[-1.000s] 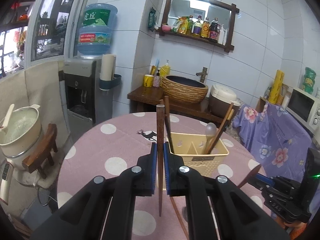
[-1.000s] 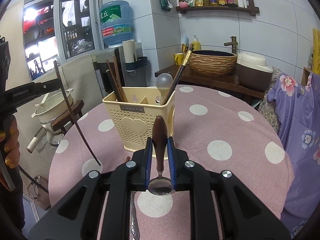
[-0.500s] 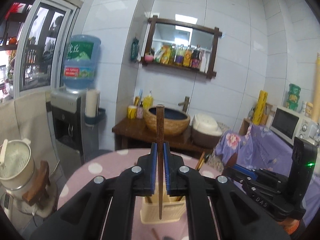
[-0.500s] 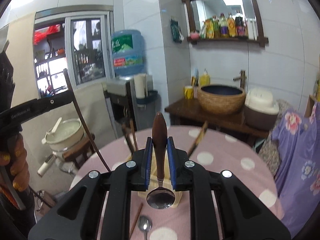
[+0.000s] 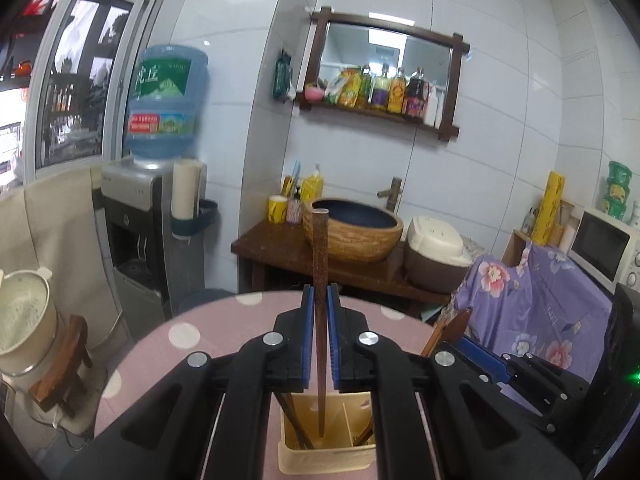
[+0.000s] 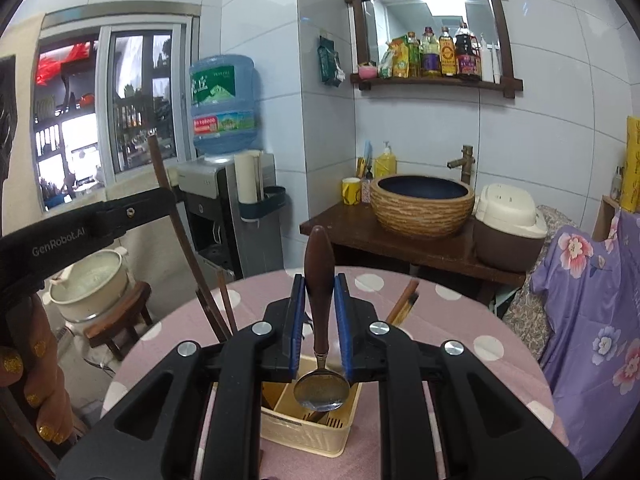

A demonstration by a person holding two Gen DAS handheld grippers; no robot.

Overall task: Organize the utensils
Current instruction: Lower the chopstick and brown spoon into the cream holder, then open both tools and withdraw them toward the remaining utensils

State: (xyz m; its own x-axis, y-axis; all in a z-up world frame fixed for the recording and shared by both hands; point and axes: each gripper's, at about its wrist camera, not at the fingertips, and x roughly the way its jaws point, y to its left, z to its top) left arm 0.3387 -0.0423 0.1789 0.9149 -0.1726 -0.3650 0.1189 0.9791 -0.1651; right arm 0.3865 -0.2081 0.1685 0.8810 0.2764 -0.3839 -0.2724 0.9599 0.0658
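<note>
My left gripper (image 5: 319, 300) is shut on a dark wooden chopstick (image 5: 320, 264), held upright with its lower tip inside the left compartment of the cream utensil holder (image 5: 324, 454). My right gripper (image 6: 319, 292) is shut on a wooden-handled metal spoon (image 6: 321, 390), bowl downward just above the same holder (image 6: 304, 436). Other chopsticks (image 6: 224, 304) stand in the holder. The left gripper (image 6: 92, 220) and its chopstick (image 6: 176, 232) show at the left of the right wrist view; the right gripper (image 5: 520, 376) shows at the right of the left wrist view.
The holder stands on a round table with a pink polka-dot cloth (image 6: 460, 332). Behind are a dark wooden counter with a woven basin (image 6: 422, 208), a rice cooker (image 6: 508, 224), a water dispenser (image 5: 148, 216) and a pot on a stool (image 6: 90, 284).
Both grippers have moved over the holder and come down. The chopstick tip now sits inside the holder and the spoon bowl hangs just above its rim.
</note>
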